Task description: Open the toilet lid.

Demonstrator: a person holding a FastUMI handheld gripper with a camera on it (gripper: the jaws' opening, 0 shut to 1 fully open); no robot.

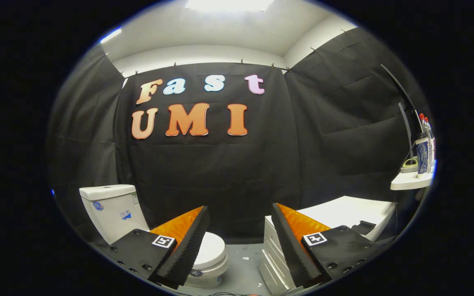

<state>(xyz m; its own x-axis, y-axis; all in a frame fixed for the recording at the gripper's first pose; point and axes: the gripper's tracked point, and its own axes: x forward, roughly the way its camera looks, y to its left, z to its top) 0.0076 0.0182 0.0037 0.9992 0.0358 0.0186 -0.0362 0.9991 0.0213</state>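
Both fingers of the hand-held gripper [240,213] spread wide, toilet lid [212,248] beyond, closed.

Mock bathroom booth: toilet [113,211], white drawer cabinet [335,218], shelf [410,181] with bottles [424,154], cloth walls.

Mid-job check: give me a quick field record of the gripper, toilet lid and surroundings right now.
gripper: open, fingers spread wide, holding nothing
toilet lid: down, partly hidden behind the left finger, untouched
toilet tank: beyond the left finger, against the black cloth wall
white cabinet: beyond the right finger
shelf: with bottles, above the cabinet
task status: lid not yet opened
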